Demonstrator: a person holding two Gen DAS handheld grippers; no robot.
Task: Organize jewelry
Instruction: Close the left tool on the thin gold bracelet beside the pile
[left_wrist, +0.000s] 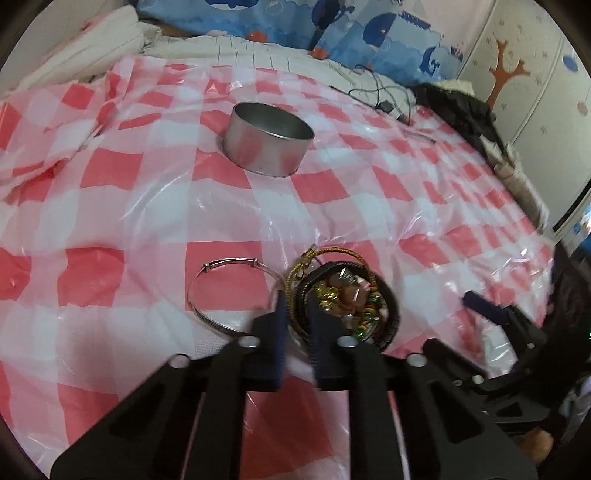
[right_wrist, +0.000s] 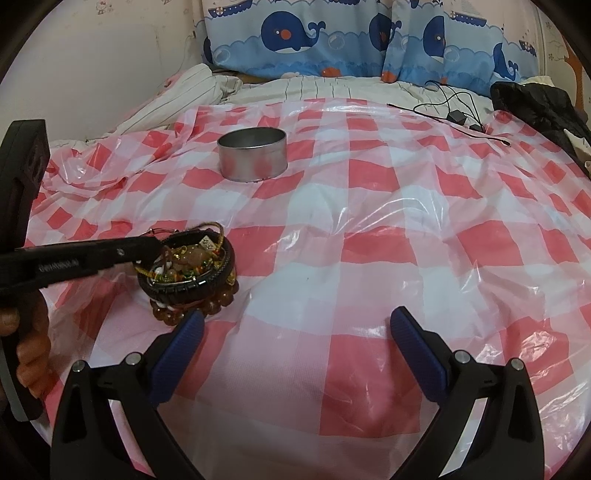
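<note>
Whale-print pillows (right_wrist: 295, 40) back a bed spread with a red-and-white checked plastic sheet (left_wrist: 369, 206), and the round tin (left_wrist: 267, 142) out in its middle looks empty, so the sorting has barely begun. My left jaws (left_wrist: 295, 306) are pinched together on the near rim of the heap of bracelets (left_wrist: 347, 299) at the sheet's near edge, while my right jaws (right_wrist: 295, 332) hang wide apart over bare sheet, holding nothing. Only the left view shows the thin silver bangle (left_wrist: 221, 295) just beside the heap; only the right view shows amber beads (right_wrist: 192, 308) under it.
</note>
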